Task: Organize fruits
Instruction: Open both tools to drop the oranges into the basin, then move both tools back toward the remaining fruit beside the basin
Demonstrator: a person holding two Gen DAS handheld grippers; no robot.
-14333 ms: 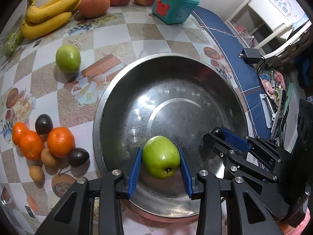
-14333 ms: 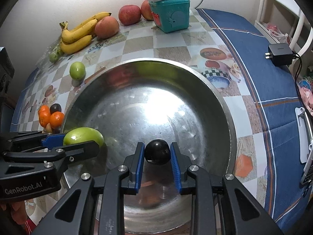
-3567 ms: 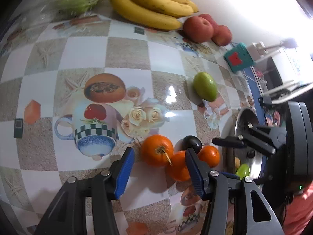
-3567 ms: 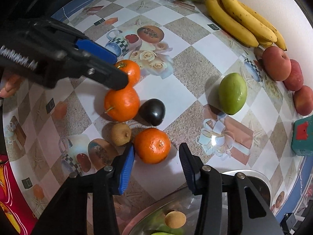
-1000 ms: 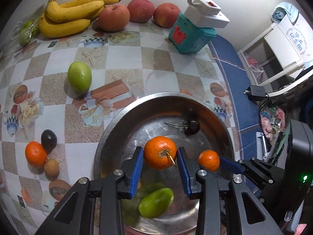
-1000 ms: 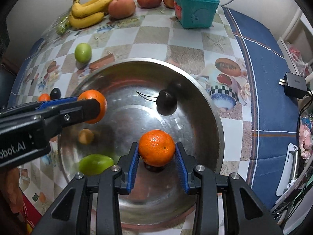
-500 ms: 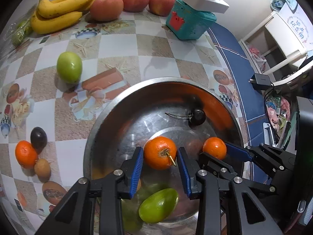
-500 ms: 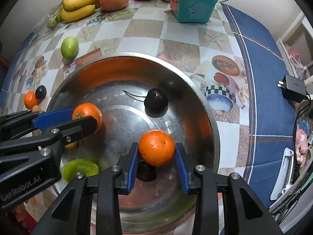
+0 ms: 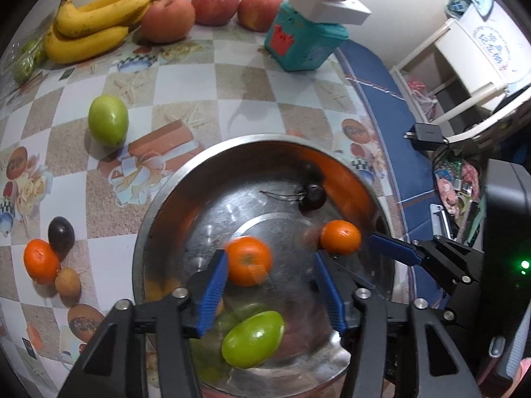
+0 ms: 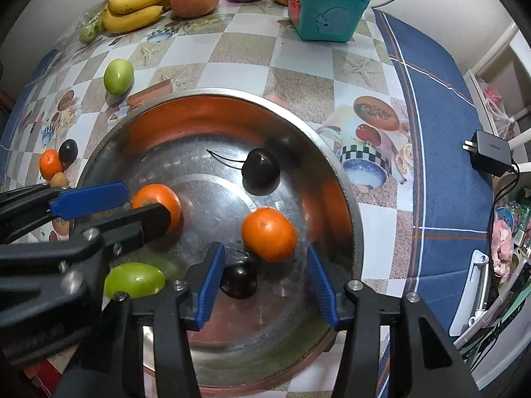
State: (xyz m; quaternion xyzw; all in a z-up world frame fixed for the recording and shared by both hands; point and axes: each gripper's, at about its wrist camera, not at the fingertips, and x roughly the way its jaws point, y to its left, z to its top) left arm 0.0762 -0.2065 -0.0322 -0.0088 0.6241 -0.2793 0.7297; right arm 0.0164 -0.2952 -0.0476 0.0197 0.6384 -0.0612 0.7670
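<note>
- Left gripper (image 9: 270, 283) above the steel bowl (image 9: 159, 199): fingers parting, orange (image 9: 249, 260) loose between them, blurred, beside the left pad.
- Right gripper (image 10: 265, 280): fingers parting, second orange (image 10: 268, 233) free between them, near the bowl's right wall.
- Bowl centre bare; green fruit (image 9: 253, 338) at its near edge.
- Counter (image 9: 212, 76) beyond the bowl's far rim open.

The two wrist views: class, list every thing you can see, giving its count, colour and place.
Metal bowl: one, silver, near table edge.
Oranges: two in bowl; one on table, left.
Green fruits: one in bowl; one on table.
Dark fruits: two in bowl; one on table.
Small brown fruit: one, beside table orange.
Bananas: yellow bunch, by wall.
Peaches: three, reddish, by wall.
Teal box: one, by wall.
Charger: black, blue cloth.
Left gripper: blue pads, opening, over bowl.
Right gripper: blue pads, opening, over bowl.
</note>
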